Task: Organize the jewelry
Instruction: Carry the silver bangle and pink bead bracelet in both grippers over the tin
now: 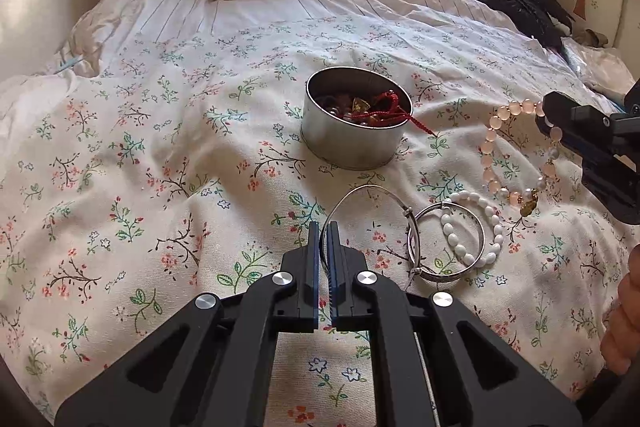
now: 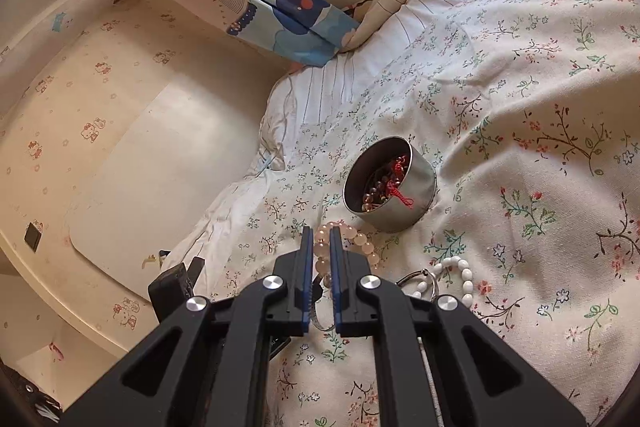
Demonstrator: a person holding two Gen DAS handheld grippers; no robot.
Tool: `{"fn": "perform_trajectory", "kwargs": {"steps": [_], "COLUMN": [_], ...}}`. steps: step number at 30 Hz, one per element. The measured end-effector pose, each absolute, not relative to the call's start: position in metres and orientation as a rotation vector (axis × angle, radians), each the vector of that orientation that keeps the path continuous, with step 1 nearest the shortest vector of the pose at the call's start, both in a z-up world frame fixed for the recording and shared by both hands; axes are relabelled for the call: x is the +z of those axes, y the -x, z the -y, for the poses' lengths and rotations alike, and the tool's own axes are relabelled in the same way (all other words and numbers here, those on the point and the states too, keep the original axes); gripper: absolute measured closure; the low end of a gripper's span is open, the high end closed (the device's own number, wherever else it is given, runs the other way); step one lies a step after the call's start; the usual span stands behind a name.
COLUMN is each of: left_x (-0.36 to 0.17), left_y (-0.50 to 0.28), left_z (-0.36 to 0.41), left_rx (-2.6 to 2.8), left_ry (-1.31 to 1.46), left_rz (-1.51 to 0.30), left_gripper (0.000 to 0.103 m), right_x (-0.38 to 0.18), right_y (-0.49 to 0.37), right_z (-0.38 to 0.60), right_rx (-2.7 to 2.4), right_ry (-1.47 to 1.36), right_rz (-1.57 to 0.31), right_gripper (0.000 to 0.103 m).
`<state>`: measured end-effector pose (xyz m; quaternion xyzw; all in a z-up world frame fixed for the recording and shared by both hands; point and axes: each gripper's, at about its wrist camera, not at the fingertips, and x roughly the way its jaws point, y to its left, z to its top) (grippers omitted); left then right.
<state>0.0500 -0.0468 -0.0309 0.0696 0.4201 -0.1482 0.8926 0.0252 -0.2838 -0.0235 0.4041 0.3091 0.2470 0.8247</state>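
On the bed, the tin with jewelry inside sits ahead of the left claw. 2 bracelets lie just right of that claw; the right claw is farther right.

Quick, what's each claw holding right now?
Left claw: shut on the silver bangle.
Right claw: shut on the pink bead bracelet.

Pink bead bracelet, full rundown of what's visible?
The pink translucent round-bead bracelet is a loop of glossy, stone-like beads with a few small white beads and a gold charm at its low end. The right claw is shut on its upper part; it hangs over the floral bedspread, right of the round metal tin, charm near the white oval-bead bracelet.
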Motion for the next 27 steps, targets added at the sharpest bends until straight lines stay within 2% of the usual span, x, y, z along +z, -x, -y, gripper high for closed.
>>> {"fn": "perform_trajectory", "kwargs": {"steps": [27], "left_x": [-0.001], "left_y": [-0.047], "left_z": [0.042], "left_rx": [-0.328], "left_ry": [-0.06], "left_rz": [-0.733], "left_gripper": [0.099], "right_x": [-0.01], "right_y": [-0.028], "right_z": [0.29], "right_rx": [0.579], "right_ry": [-0.891], "right_rz": [-0.547], "right_gripper": [0.094]}}
